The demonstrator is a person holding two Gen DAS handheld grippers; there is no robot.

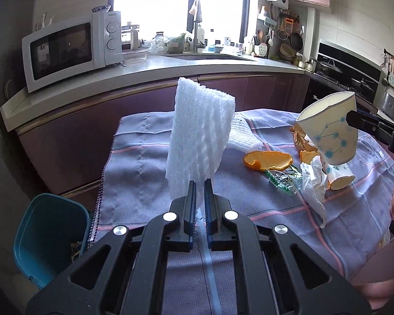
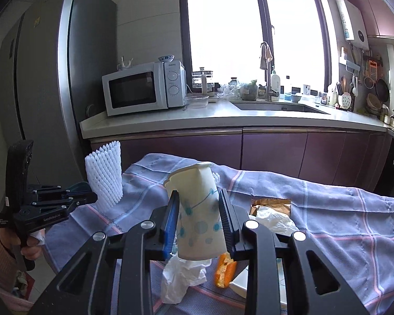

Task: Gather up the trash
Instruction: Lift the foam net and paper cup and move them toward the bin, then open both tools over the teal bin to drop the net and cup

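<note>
My left gripper is shut on the bottom edge of a white foam net sleeve, which stands upright above the checked tablecloth. In the right wrist view the same sleeve and left gripper are at the left. My right gripper is shut on a paper cup with blue dots, tilted and lifted off the cloth; from the left this cup hangs at the right. On the cloth lie orange peel, a second foam net, a green wrapper, a white plastic bag, another cup and a gold wrapper.
A teal bin stands on the floor by the table's left corner. Behind the table runs a counter with a microwave and a sink. A steel fridge rises at the left. A hand holds the left gripper.
</note>
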